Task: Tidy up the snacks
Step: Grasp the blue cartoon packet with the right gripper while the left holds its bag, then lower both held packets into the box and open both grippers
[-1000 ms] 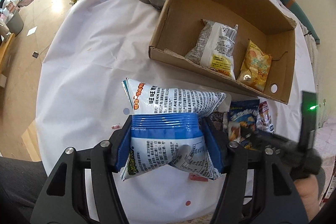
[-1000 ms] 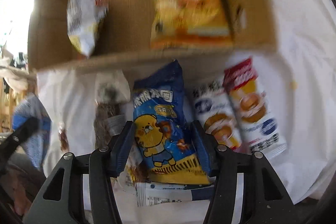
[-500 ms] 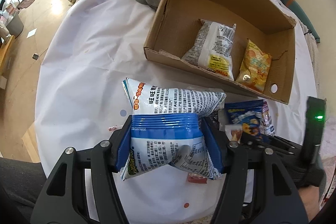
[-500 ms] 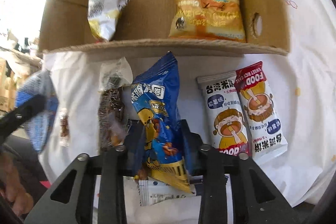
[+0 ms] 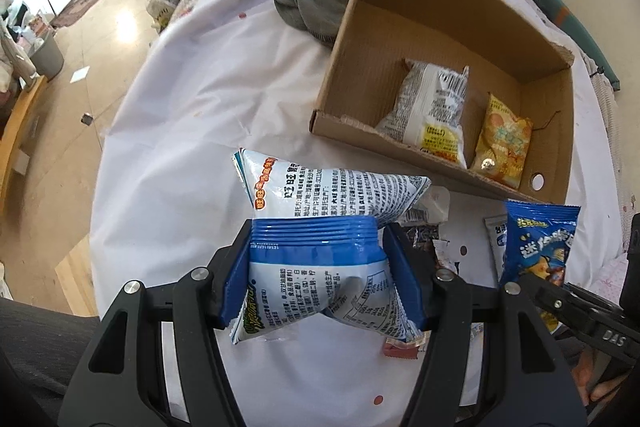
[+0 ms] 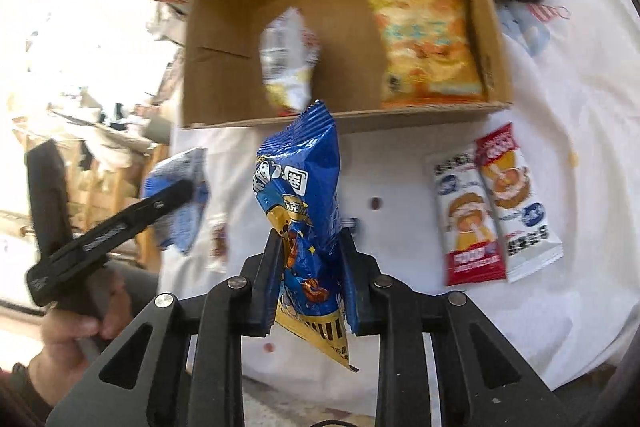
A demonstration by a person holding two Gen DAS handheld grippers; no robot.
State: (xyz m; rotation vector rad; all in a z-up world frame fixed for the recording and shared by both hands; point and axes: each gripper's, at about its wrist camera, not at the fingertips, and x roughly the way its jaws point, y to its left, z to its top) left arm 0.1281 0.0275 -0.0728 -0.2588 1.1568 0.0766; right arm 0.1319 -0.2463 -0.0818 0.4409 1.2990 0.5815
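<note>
My left gripper (image 5: pixel 318 231) is shut on a white-and-blue snack bag (image 5: pixel 332 187), held above the white tablecloth in front of the cardboard box (image 5: pixel 440 3). My right gripper (image 6: pixel 312 239) is shut on a dark blue snack bag (image 6: pixel 300 171) with a cartoon print, which hangs upright off the cloth just short of the box's near wall (image 6: pixel 360 113). The same blue bag (image 5: pixel 536 247) shows at the right of the left wrist view. Inside the box lie a white-and-yellow bag (image 5: pixel 432 107) and an orange bag (image 5: pixel 504 139).
Two snack bars, one white (image 6: pixel 464 215) and one red-topped (image 6: pixel 516 203), lie side by side on the cloth to the right. A dark packet (image 5: pixel 424 239) and a small red packet (image 5: pixel 400 351) lie near the left gripper. A grey cloth (image 5: pixel 320 3) sits left of the box.
The right gripper's jaws have shut on the dark blue bag and lifted it off the cloth. The left gripper has kept its hold and stayed put.
</note>
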